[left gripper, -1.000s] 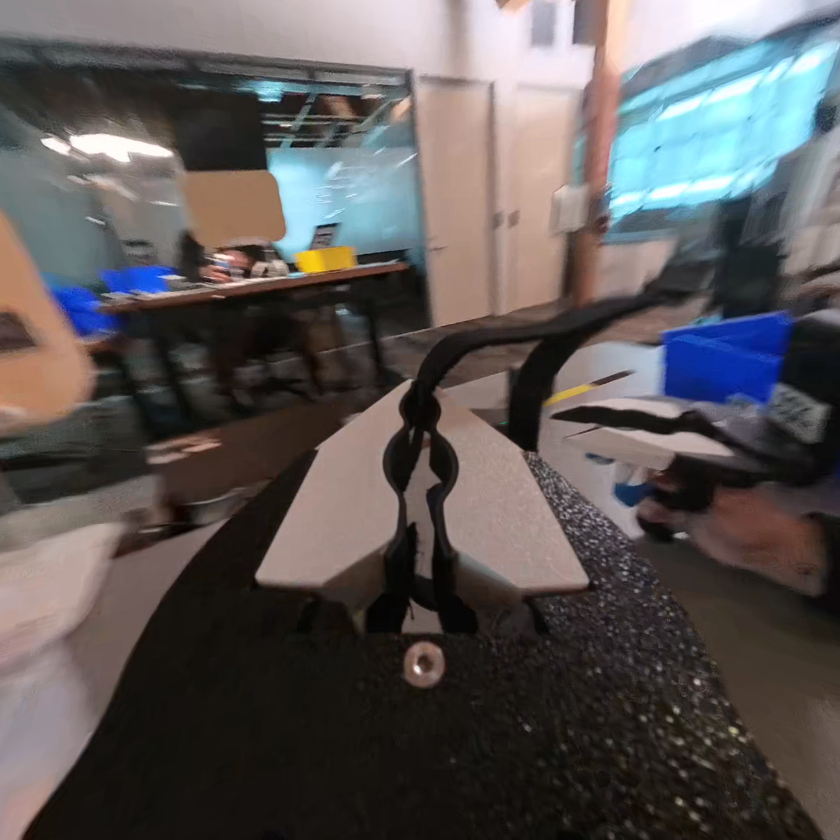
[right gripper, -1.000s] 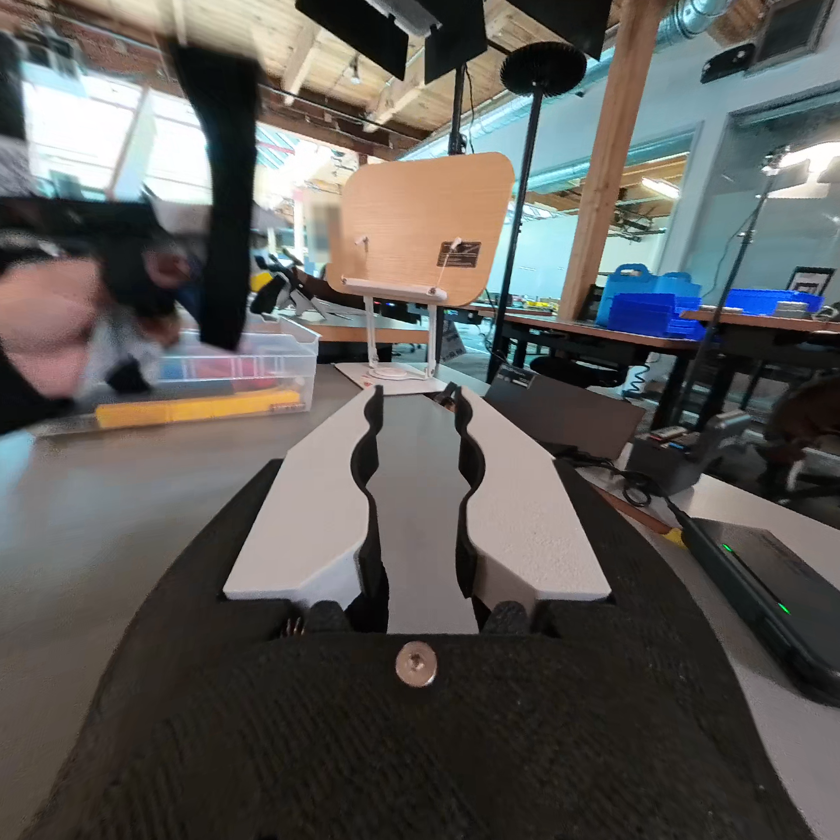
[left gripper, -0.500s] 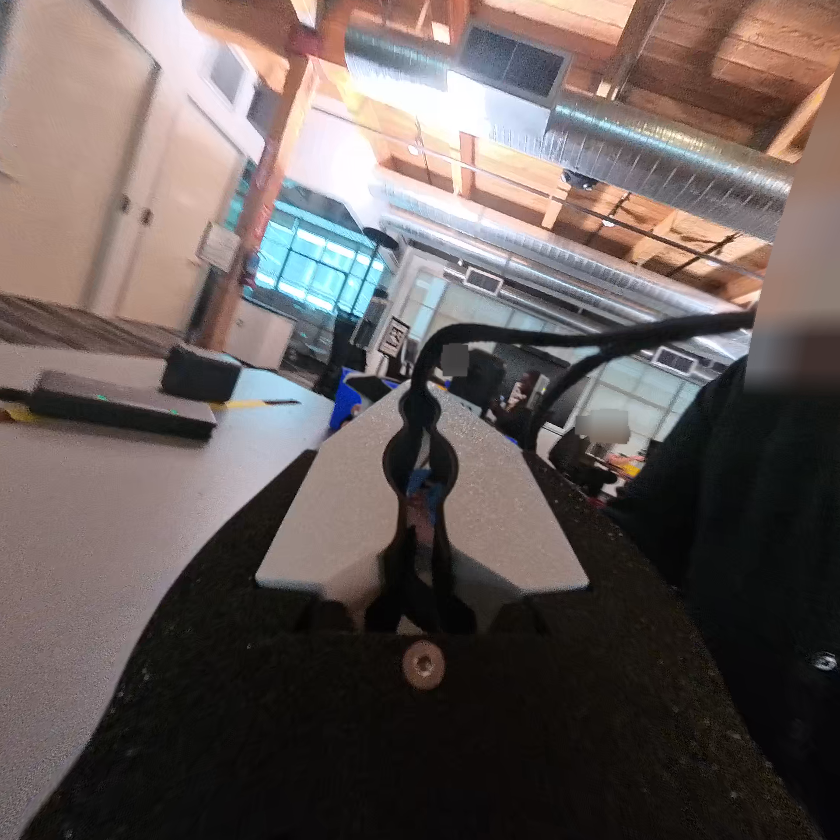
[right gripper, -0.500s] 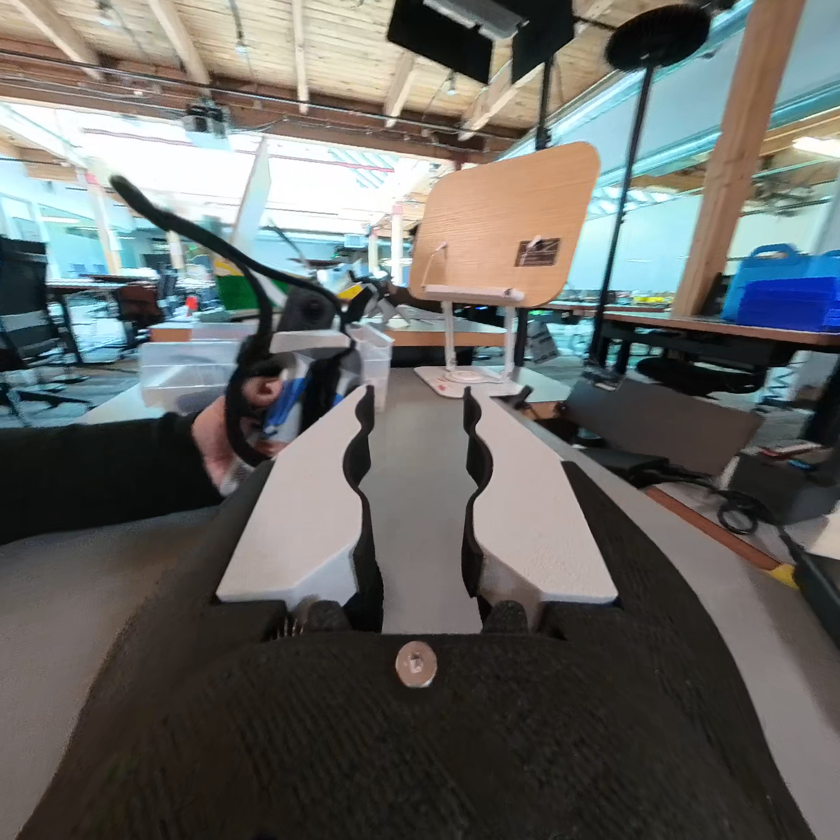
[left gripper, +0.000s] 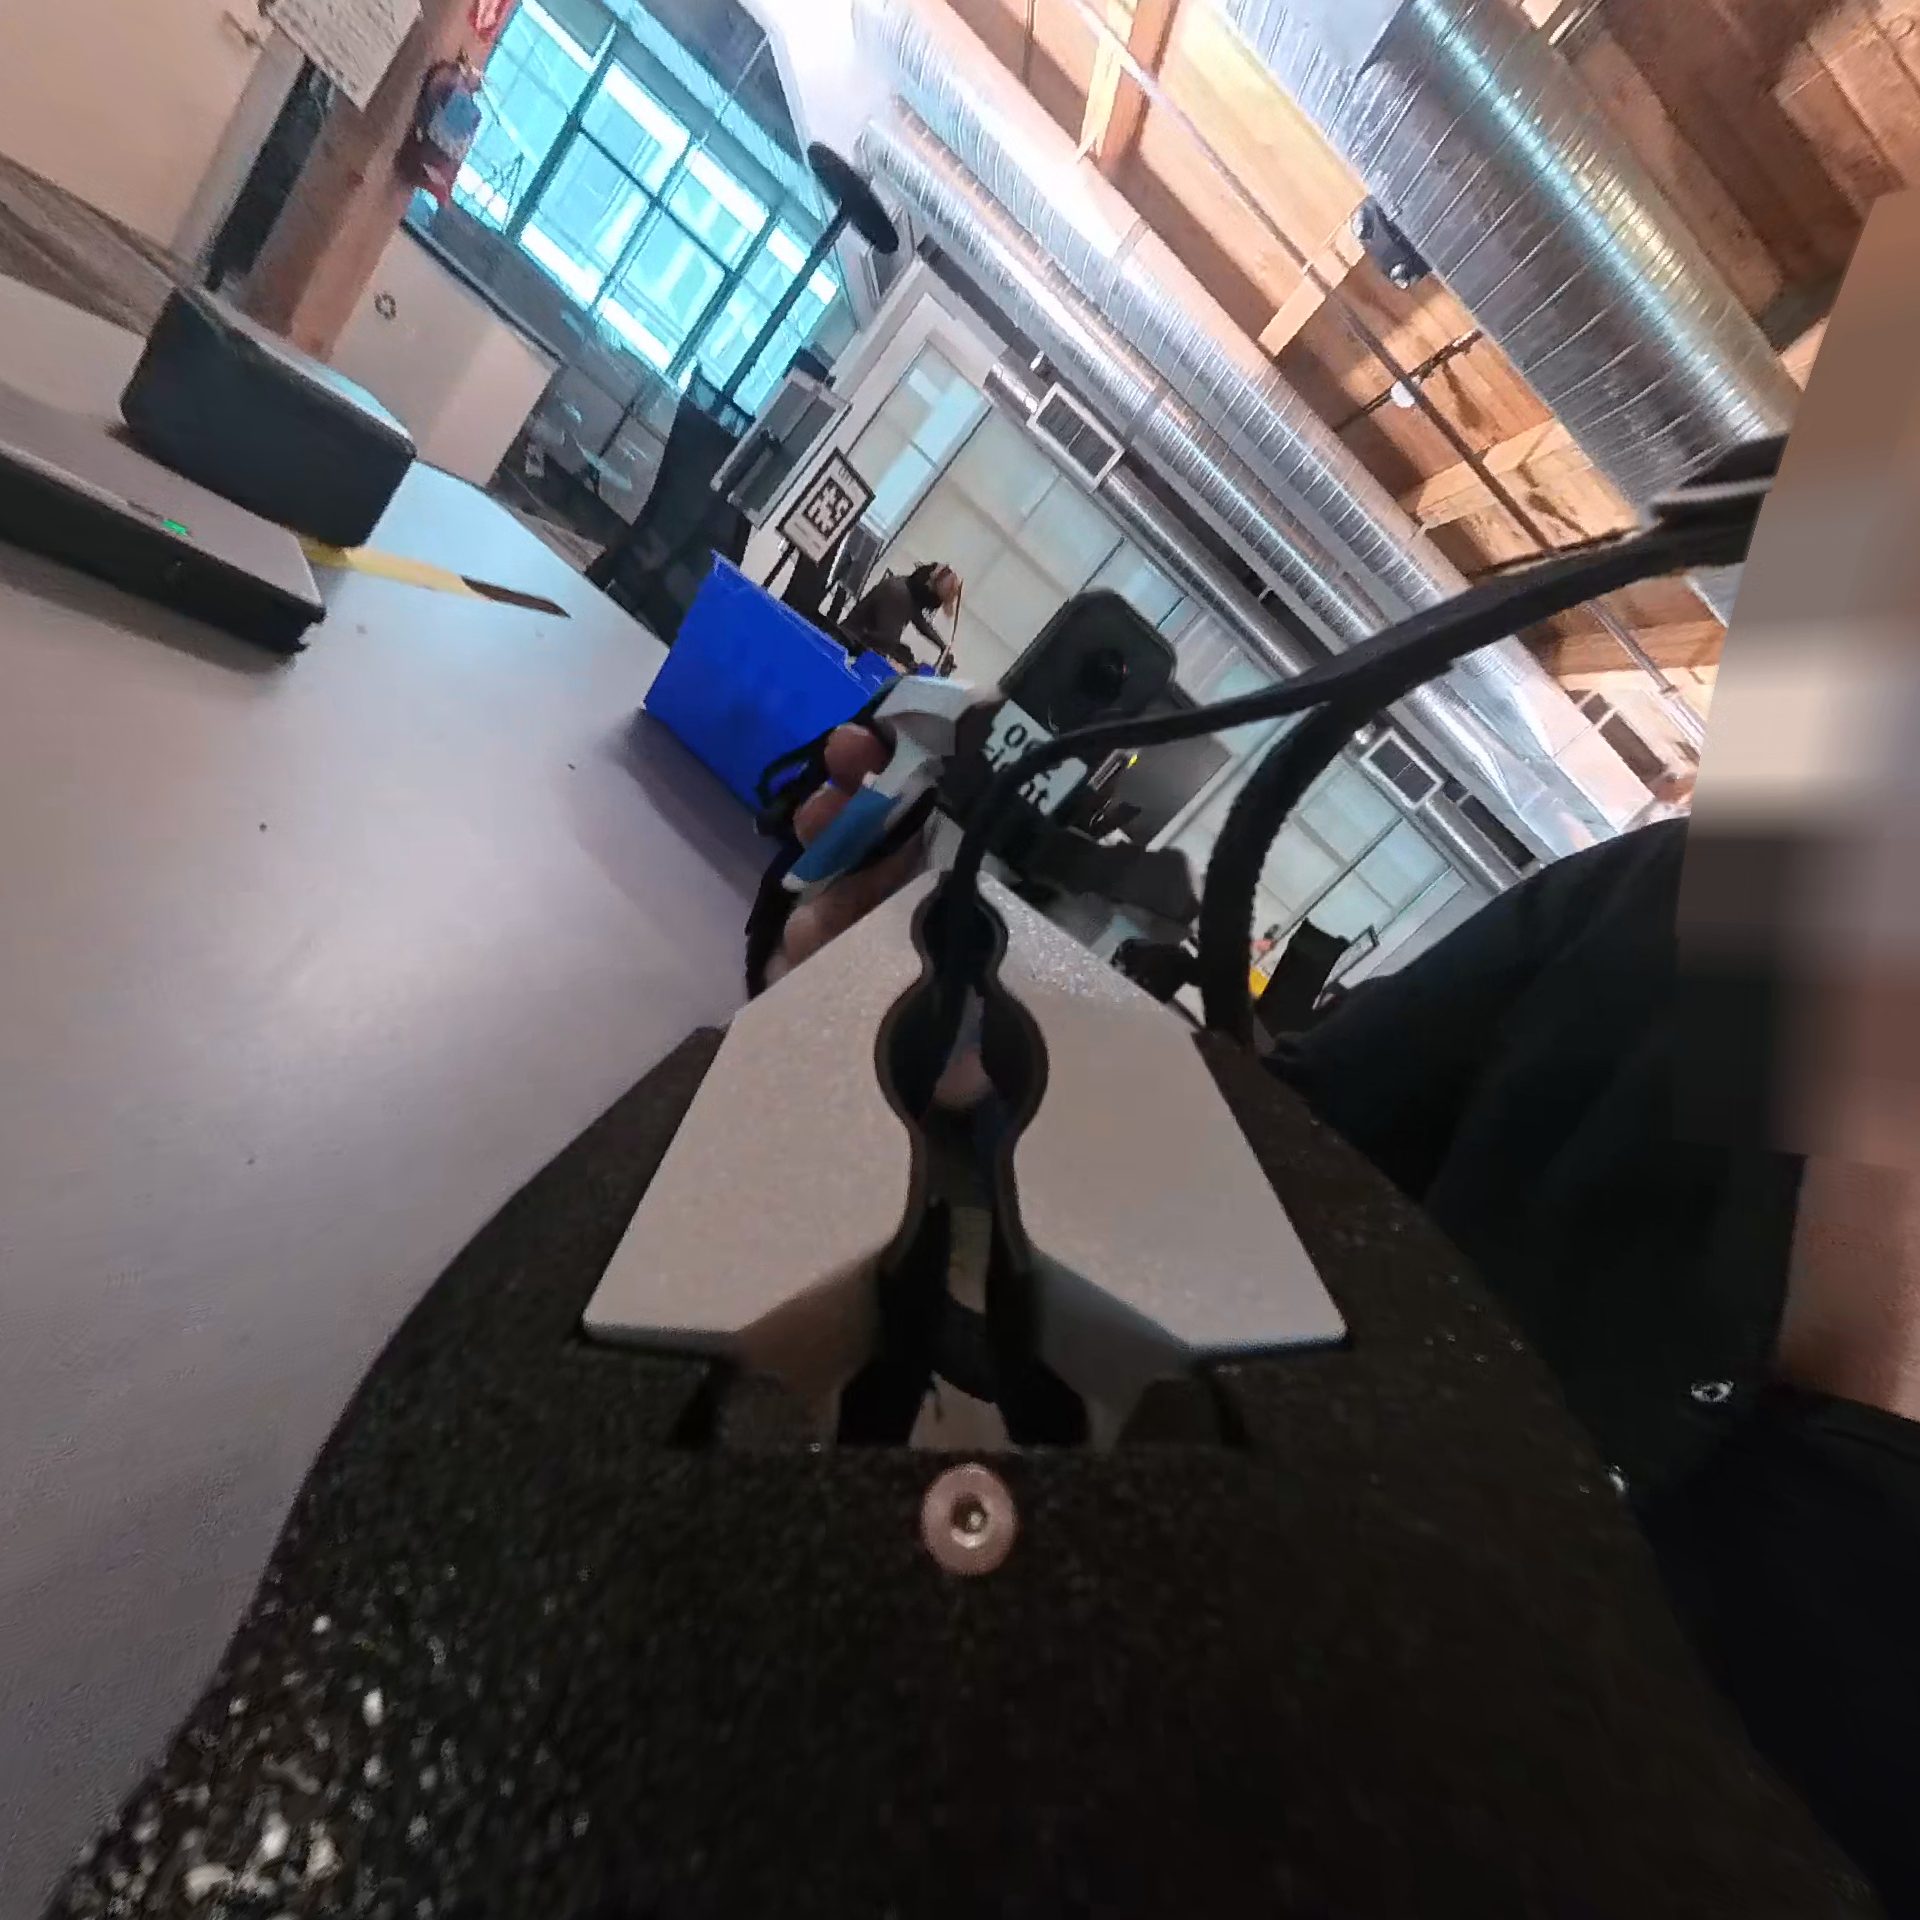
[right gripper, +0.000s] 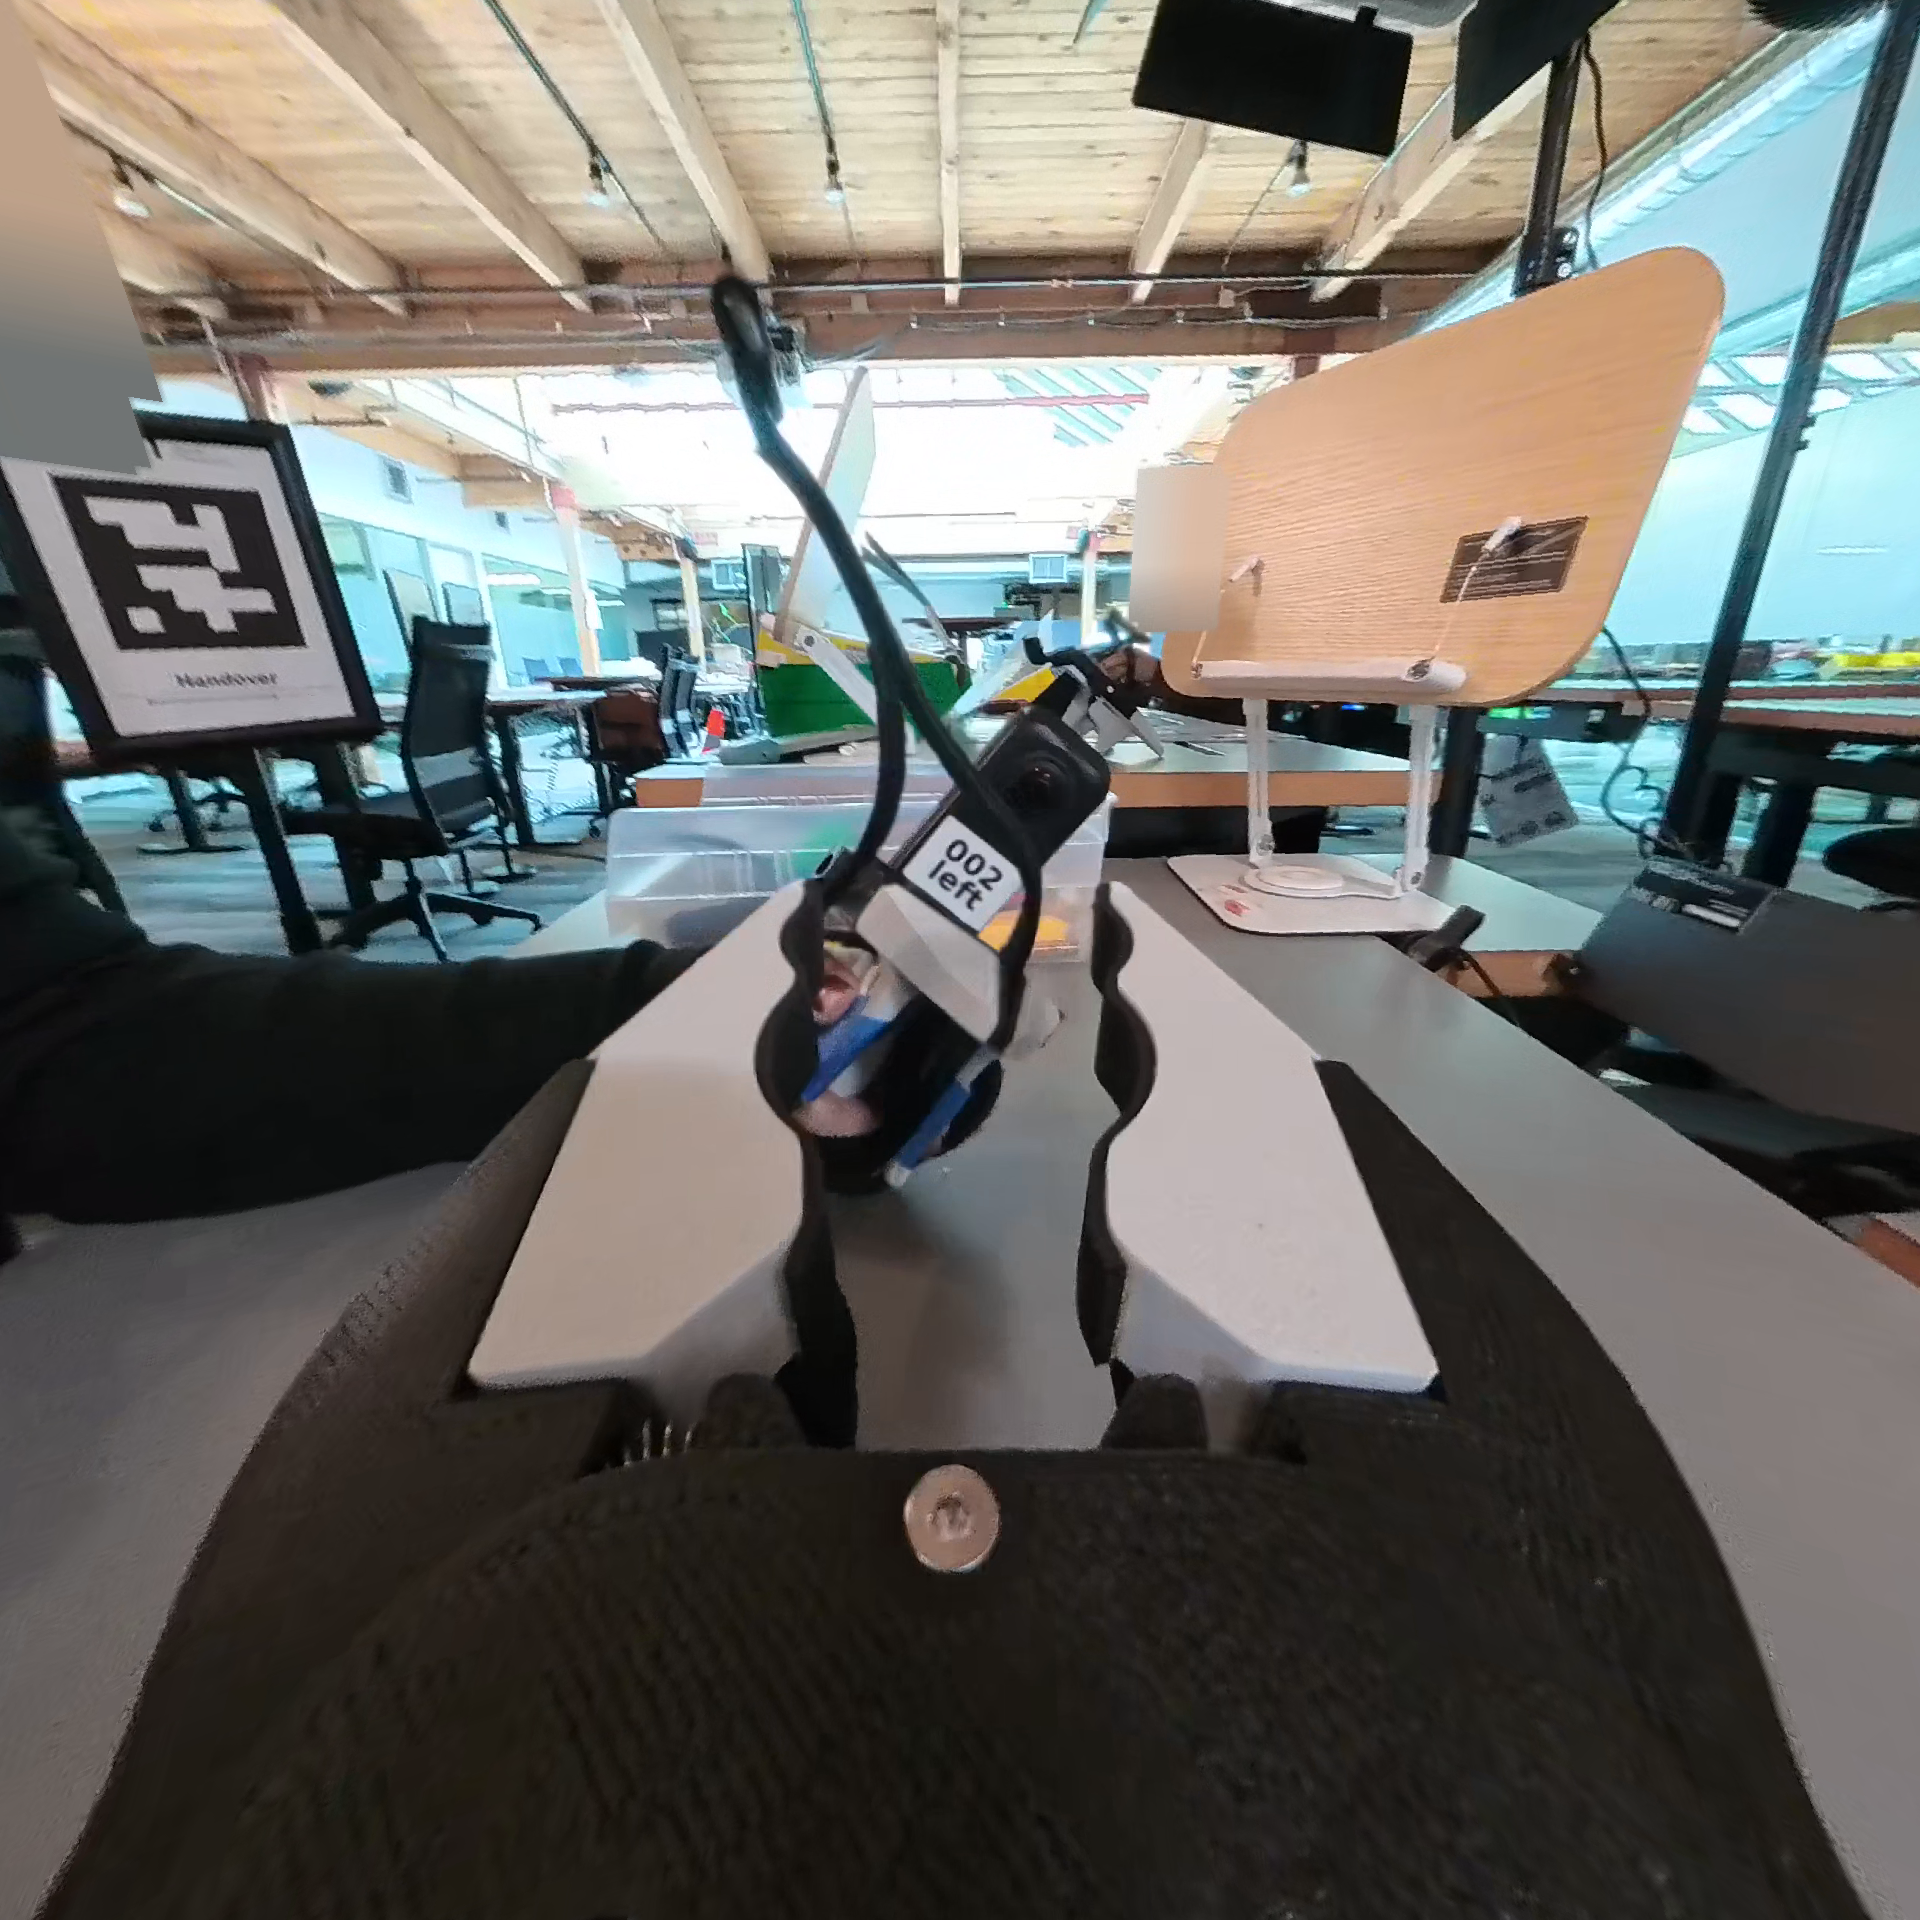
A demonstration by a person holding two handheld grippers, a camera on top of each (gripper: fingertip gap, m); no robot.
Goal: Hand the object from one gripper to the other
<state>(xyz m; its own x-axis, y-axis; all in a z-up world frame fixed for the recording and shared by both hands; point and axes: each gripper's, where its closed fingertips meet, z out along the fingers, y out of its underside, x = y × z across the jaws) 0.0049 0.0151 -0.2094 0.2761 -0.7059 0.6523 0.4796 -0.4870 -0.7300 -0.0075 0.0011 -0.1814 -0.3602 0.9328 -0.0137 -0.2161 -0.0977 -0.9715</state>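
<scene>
In the left wrist view, the left gripper has its jaws squeezed tight on a floppy black strap.

In the right wrist view, the right gripper has its jaws wide apart and holds nothing. The strap sticks up ahead of it. It bends easily, so the right gripper could miss it or pinch the other tool.

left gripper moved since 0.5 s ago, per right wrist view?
Yes. The left gripper, shut on the black strap, has shifted right toward the wooden stand, and now sits between the right gripper's open fingers.
</scene>
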